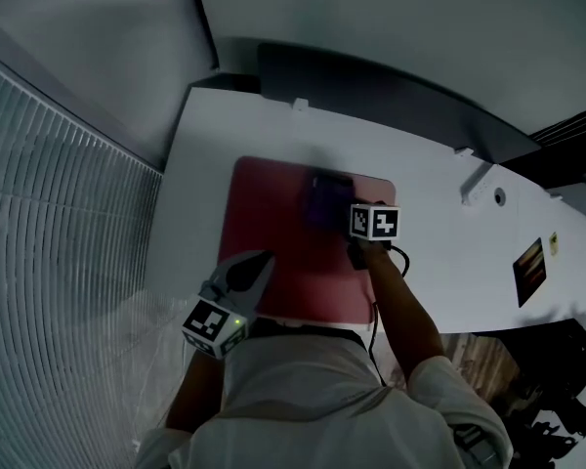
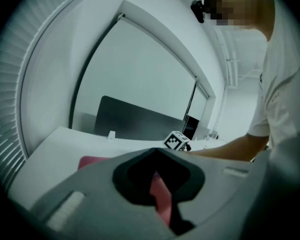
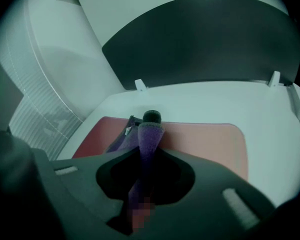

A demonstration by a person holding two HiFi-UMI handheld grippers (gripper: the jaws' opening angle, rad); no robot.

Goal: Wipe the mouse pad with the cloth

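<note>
Right gripper view only: right tongs (image 3: 151, 119) pinch cloth (image 3: 149, 140) | left tongs (image 2: 157, 150) closed

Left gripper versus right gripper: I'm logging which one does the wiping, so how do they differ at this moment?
The right gripper is shut on the purple cloth; the left gripper is shut with nothing in it. The right gripper is over the far part of the red mouse pad, the left gripper at its near left edge. Both carry a marker cube.
</note>
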